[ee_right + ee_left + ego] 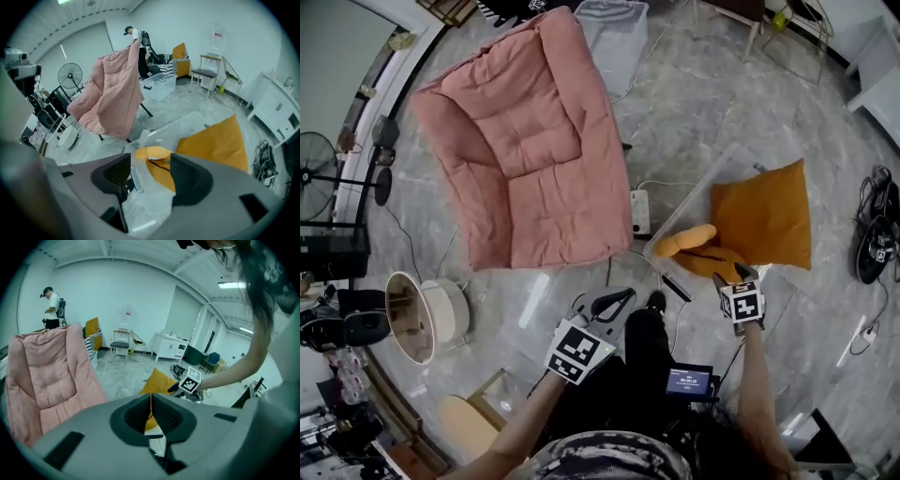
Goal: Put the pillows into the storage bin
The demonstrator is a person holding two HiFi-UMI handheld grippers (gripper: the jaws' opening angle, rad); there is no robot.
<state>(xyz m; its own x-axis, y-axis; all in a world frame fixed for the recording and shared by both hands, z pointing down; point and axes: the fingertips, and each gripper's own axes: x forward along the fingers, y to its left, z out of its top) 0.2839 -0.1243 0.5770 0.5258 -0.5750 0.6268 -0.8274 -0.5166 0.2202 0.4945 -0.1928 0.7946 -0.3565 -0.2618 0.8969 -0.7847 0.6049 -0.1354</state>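
A clear storage bin [694, 192] lies on the floor at the right. A large orange pillow [764, 214] leans in its far end, and a second orange pillow [703, 251], folded over, lies at the near end. My right gripper [739, 275] hangs just above that folded pillow [152, 152]. The right gripper's [150, 164] jaws are open and its pads touch nothing. The bin [187, 124] and the large pillow [215, 143] spread out below it. My left gripper [614, 302] is lower left of the bin, shut and empty [151, 404]. It points toward the pillow [157, 383].
A pink folding lounge chair [530, 141] stands left of the bin. A white power strip [639, 211] and cables lie between them. A second clear bin [614, 33] is at the back, a fan [319, 173] at far left, shoes [877, 230] at far right. A person [52, 308] stands far off.
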